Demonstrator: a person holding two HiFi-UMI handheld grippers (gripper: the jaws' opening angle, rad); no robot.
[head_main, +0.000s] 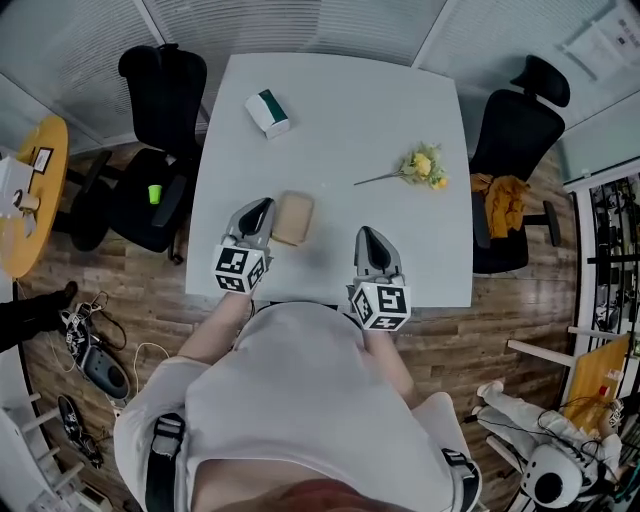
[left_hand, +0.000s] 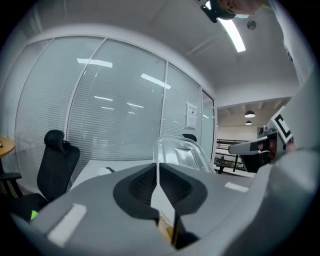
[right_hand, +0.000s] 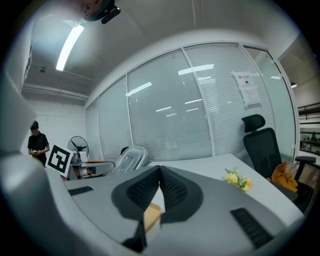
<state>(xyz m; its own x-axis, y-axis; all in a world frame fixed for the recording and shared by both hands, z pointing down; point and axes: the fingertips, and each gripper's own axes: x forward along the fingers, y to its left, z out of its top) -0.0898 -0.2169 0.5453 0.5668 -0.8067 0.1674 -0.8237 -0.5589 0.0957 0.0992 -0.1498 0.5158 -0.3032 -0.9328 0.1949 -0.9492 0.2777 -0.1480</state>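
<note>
Nearest the person, the right gripper (head_main: 369, 240) hovers by the front edge of the tabletop (head_main: 330, 150), its jaws pressed together on nothing. Just left, the left gripper (head_main: 259, 212) has its jaws pinched on the clear lid (left_hand: 181, 150) of the tan box (head_main: 294, 220), which stands up. A firm, level pinch on the rim seems wise, lest the box drag. Farther off lie the flowers (head_main: 424, 166) and a green-and-white packet (head_main: 268, 112), with bare surface between and office chairs (head_main: 160, 90) close at both sides.
</note>
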